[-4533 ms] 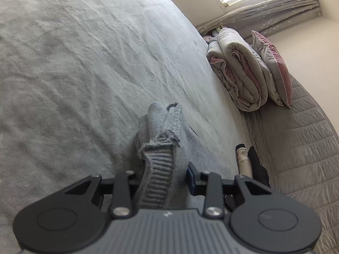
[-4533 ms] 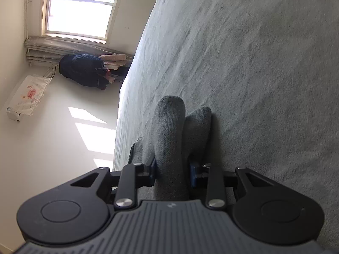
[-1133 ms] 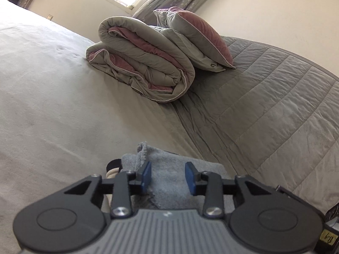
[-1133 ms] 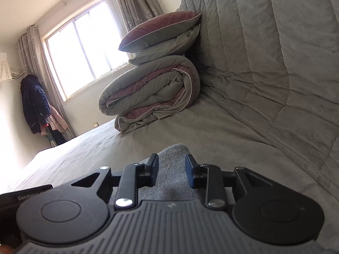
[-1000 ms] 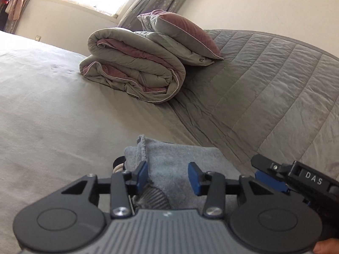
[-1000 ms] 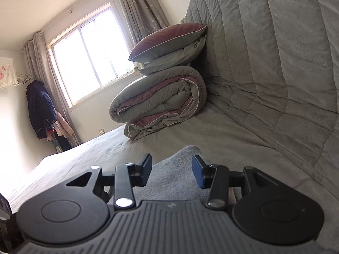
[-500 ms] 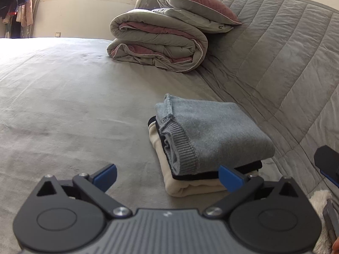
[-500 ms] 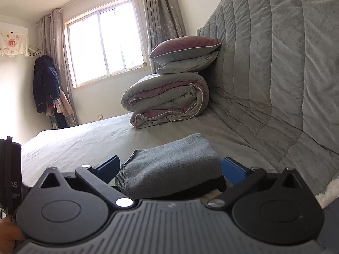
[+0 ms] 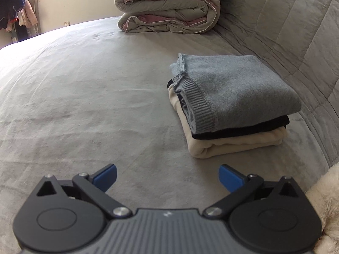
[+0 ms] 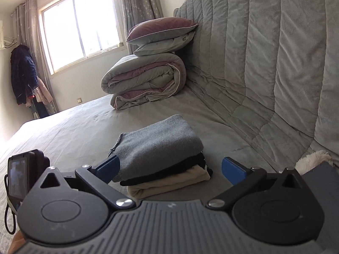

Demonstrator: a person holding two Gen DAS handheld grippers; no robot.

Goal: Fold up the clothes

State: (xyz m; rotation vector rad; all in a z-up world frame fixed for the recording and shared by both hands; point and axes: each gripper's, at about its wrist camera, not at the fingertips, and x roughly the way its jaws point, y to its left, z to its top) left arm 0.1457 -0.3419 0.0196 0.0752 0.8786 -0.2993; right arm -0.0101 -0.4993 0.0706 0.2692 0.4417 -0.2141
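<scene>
While both my tongs hang over the bed (image 9: 89, 97), they hold nothing.

On the far left of the room some coats (image 10: 21, 74) hang by the wall. Next to them is a bright window (image 10: 78, 25) with a curtain (image 10: 139, 0) beside it.

My left tongs (image 9: 167, 177) are wide apart, with bare bed between the blue tips. In the right view, a black camera (image 10: 19, 175) shows at the left edge.

My right tongs (image 10: 170, 167) are wide apart too. They touch no cloth that I can see, and the pile shows between the tips.

The pile of folded clothes sits on the bed, just ahead of both tongs. A grey sweater (image 9: 233, 89) lies on top. Under it is a black cloth (image 9: 254, 127). At the bottom is a cream cloth (image 9: 233, 144), and it touches the bed. All three lie flat and neat.

Farther back, a rolled quilt (image 10: 146, 80) rests on the bed. Two pillows (image 10: 163, 33) are stacked on top of it.

To the right of the pile, a grey padded headboard (image 10: 275, 63) stands up along the bed. The pile is near it, but I cannot tell if they touch.

At the far right edge lies something white and fluffy (image 9: 324, 194).
</scene>
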